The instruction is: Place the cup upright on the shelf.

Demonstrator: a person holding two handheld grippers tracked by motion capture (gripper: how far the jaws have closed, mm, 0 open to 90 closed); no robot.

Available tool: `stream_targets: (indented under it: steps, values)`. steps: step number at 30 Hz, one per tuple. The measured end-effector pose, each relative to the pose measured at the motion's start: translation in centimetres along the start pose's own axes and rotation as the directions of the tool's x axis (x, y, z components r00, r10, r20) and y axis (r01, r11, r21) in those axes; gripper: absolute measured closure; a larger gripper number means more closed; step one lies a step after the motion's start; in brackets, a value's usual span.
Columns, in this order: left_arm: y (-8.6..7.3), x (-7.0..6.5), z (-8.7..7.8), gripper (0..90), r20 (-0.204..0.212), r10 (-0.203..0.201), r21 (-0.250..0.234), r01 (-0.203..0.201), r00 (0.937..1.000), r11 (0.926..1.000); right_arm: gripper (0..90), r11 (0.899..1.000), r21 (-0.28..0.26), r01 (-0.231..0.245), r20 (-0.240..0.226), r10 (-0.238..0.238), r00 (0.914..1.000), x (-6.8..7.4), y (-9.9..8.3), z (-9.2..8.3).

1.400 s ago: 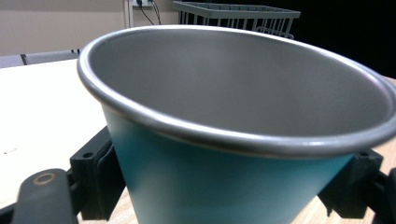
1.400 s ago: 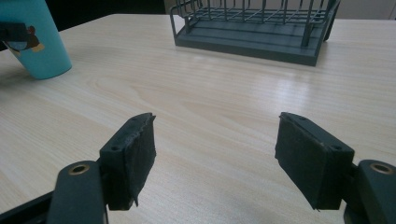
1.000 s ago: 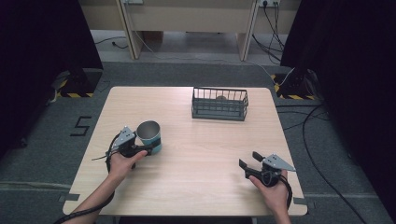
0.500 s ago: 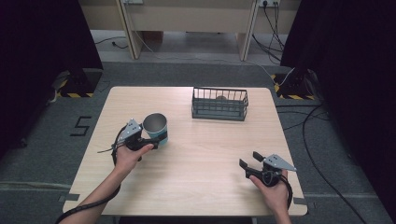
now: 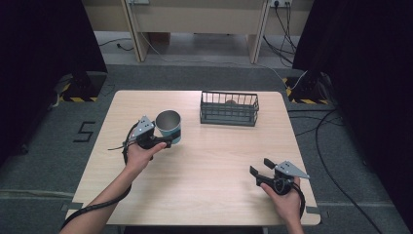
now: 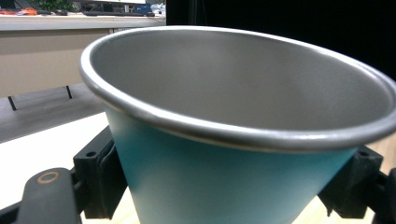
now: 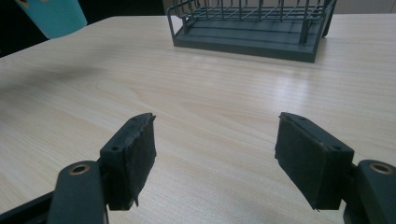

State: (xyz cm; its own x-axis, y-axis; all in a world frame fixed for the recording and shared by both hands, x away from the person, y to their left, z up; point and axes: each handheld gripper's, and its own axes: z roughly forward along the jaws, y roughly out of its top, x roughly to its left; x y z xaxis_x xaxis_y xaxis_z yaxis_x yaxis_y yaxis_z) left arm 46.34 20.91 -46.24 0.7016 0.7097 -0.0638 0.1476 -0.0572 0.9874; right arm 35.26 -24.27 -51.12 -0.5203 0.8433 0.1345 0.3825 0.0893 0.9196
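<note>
While my left gripper (image 5: 163, 142) clamps the teal cup (image 5: 169, 126) by its lower wall, one pad on each side, the cup hangs tilted above the left half of the table (image 5: 214, 165), its steel mouth facing up. From the right gripper view I see the cup's base clear of the wood, a faint shadow beneath. My right gripper (image 5: 259, 168) sits near the front right corner, jaws spread wide and holding nothing. Farther back stands the dark wire basket (image 5: 229, 108), well apart from the cup.
</note>
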Motion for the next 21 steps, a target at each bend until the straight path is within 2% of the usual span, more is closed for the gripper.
stream_targets:
  steps: [7,21]
  values:
    - [0.4,0.0,0.9,16.3,0.003,0.001,0.007,-0.001,1.0000,1.0000,29.3,1.000,0.002,0.001,-0.001,-0.001,1.0000,0.0,0.0,0.0]
    - [2.1,-0.8,3.8,16.3,0.030,0.016,0.002,-0.016,0.9994,0.9999,29.4,1.000,0.004,-0.006,-0.006,0.006,1.0000,-0.1,0.0,0.0]
